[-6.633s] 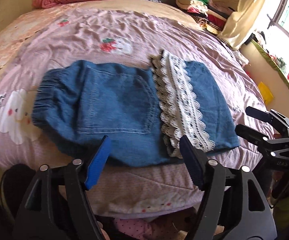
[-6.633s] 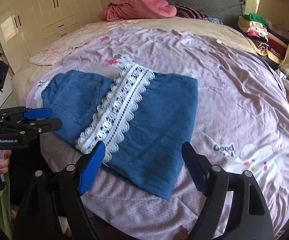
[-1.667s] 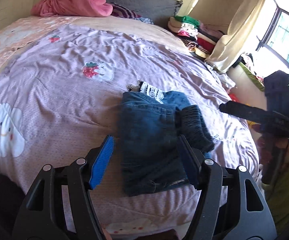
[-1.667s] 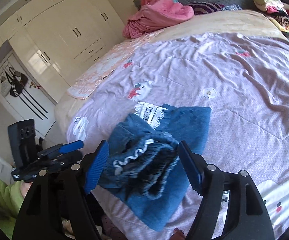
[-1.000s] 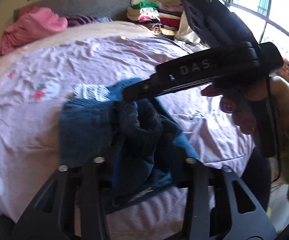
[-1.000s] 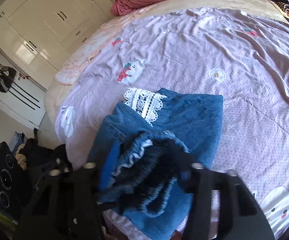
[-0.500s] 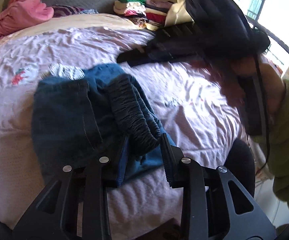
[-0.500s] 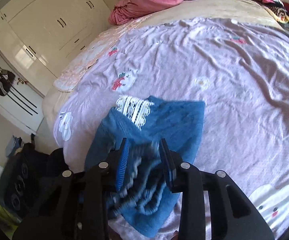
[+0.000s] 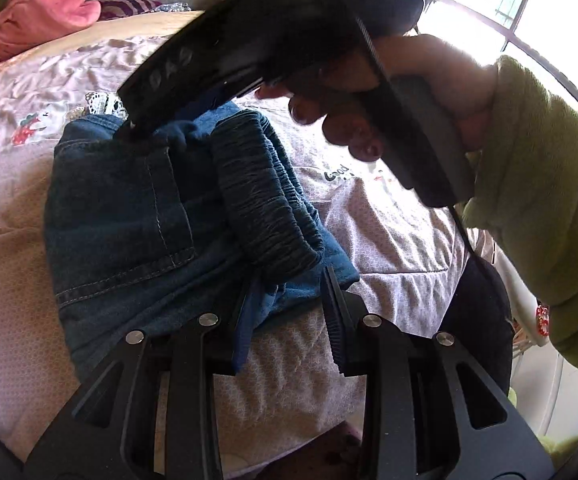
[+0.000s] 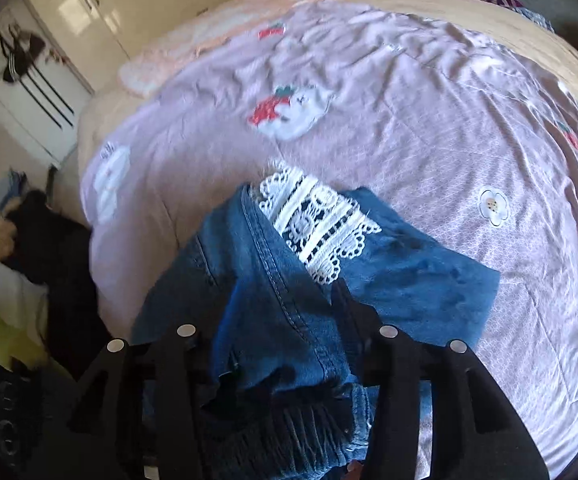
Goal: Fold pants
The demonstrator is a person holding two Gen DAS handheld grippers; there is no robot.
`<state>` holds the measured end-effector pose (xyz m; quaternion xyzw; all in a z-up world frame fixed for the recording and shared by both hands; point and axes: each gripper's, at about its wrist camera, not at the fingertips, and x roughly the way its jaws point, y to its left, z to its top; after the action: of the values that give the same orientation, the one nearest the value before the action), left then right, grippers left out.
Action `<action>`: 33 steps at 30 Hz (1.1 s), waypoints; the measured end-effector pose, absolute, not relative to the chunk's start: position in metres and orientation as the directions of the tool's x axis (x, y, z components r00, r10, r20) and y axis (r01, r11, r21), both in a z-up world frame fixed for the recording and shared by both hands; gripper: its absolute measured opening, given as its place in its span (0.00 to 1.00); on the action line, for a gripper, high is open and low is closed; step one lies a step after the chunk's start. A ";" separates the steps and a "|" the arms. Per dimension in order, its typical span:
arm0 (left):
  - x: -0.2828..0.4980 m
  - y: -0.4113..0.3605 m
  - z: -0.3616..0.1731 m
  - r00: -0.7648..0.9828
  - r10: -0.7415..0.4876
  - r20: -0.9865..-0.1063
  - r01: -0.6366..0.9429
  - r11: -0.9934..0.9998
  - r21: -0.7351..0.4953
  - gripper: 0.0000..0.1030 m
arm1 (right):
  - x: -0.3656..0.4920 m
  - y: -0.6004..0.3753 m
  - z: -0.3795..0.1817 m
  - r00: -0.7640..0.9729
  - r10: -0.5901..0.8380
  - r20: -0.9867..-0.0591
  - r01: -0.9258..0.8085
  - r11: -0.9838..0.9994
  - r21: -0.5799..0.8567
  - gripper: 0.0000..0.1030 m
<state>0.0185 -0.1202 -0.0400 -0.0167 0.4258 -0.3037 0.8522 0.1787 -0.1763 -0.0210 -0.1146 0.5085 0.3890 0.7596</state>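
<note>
The blue denim pants (image 9: 137, 216) lie folded into a thick bundle at the near edge of the bed, elastic waistband (image 9: 261, 204) on top and white lace trim (image 10: 313, 220) at the far end. My left gripper (image 9: 289, 300) is shut on the bundle's near corner, with denim pinched between its blue pads. My right gripper (image 10: 285, 312) is shut on the bundle's layers just short of the lace. In the left wrist view, the right gripper's black body (image 9: 273, 28) reaches over the pants from the right, held by a hand (image 9: 369, 112).
A lilac bedcover (image 10: 409, 100) with cartoon prints spreads beyond the pants. A pink blanket (image 9: 29, 20) lies at the headboard. The person's green sleeve (image 9: 537, 184) fills the right side. Dark clothes (image 10: 49, 248) sit on the floor by the bed's left edge, near white wardrobes (image 10: 81, 0).
The right gripper has swung in over the pants and closed on the layers near the lace. The left gripper has sunk slightly onto the near corner, and the bundle looks more compact.
</note>
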 end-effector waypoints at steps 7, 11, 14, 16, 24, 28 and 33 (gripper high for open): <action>0.022 -0.119 -0.043 0.448 -0.535 -0.717 0.497 0.815 -0.298 0.23 | 0.179 -0.176 -0.006 0.303 0.445 -0.843 -0.692 0.711 0.126 0.02; 0.024 -0.118 -0.045 0.446 -0.536 -0.717 0.491 0.816 -0.305 0.23 | 0.195 -0.176 -0.014 0.331 0.405 -0.852 -0.656 0.748 0.100 0.00; 0.024 -0.118 -0.045 0.444 -0.537 -0.717 0.490 0.816 -0.307 0.23 | 0.202 -0.184 -0.020 0.306 0.427 -0.851 -0.618 0.769 0.164 0.02; 0.025 -0.118 -0.045 0.443 -0.539 -0.717 0.490 0.815 -0.310 0.23 | 0.201 -0.191 -0.014 0.260 0.514 -0.818 -0.610 0.744 0.273 0.13; 0.026 -0.116 -0.044 0.443 -0.538 -0.717 0.486 0.816 -0.312 0.23 | 0.187 -0.172 -0.010 0.241 0.485 -0.840 -0.684 0.699 0.208 0.37; 0.026 -0.117 -0.043 0.445 -0.534 -0.719 0.485 0.818 -0.308 0.23 | 0.183 -0.166 -0.019 0.246 0.455 -0.856 -0.700 0.695 0.168 0.02; 0.027 -0.119 -0.044 0.449 -0.529 -0.720 0.480 0.823 -0.305 0.23 | 0.192 -0.164 -0.028 0.278 0.433 -0.858 -0.680 0.719 0.142 0.02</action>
<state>0.0272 -0.1187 -0.0442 -0.0283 0.4331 -0.2965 0.8507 0.1917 -0.1642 -0.0276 -0.1273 0.4864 0.3525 0.7893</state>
